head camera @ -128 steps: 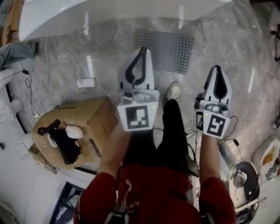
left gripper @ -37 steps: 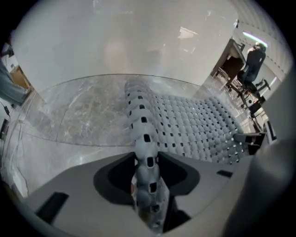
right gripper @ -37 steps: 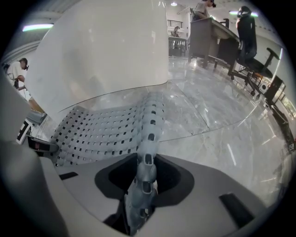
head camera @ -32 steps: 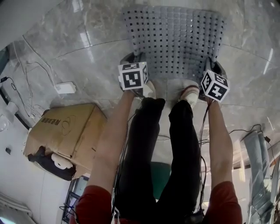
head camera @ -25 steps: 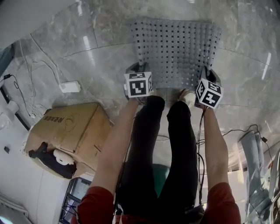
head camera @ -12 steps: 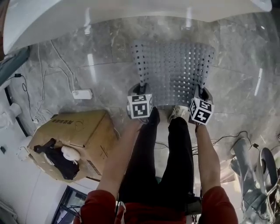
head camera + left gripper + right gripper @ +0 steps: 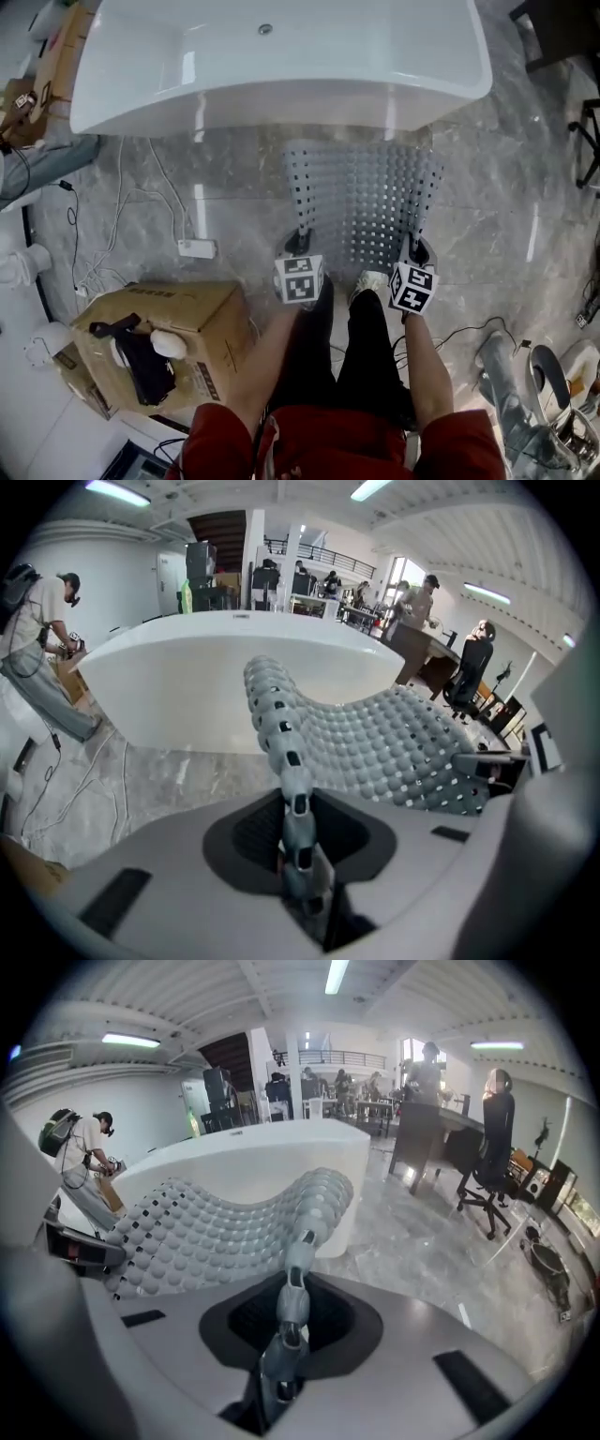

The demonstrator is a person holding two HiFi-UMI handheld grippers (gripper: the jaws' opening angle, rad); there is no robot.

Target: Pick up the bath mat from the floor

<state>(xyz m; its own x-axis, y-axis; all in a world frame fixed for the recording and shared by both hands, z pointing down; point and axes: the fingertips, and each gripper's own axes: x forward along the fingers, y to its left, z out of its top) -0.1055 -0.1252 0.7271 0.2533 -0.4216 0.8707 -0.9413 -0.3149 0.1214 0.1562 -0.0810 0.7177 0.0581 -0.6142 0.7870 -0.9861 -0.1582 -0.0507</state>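
Both grippers are clamped on the bath mat. The left gripper is nearly closed, with the mat's edge strip running straight up out of its jaws. The right gripper is narrowed the same way on the opposite near corner. Neither gripper holds anything else.

The mat hangs from these two corners in front of you, between your feet and the bathtub. Its far edge lies toward the tub. The head view does not show whether that edge is clear of the floor.

Handling notes:
- Judge the mat to be soft and limp. It curls over above each gripper and sags in a trough between them, so it will not hold a flat shape.
- It looks light. The grid of holes removes material, and two corner grips appear enough to carry it.
- The pebbled face should give the jaws some purchase, but the pinched strip is thin. A sudden swing could pull it free.
- Hold it on the solid border at the corners, not across the holes.
- Keep both grippers level and well apart, so the sheet stays spread and does not fold.
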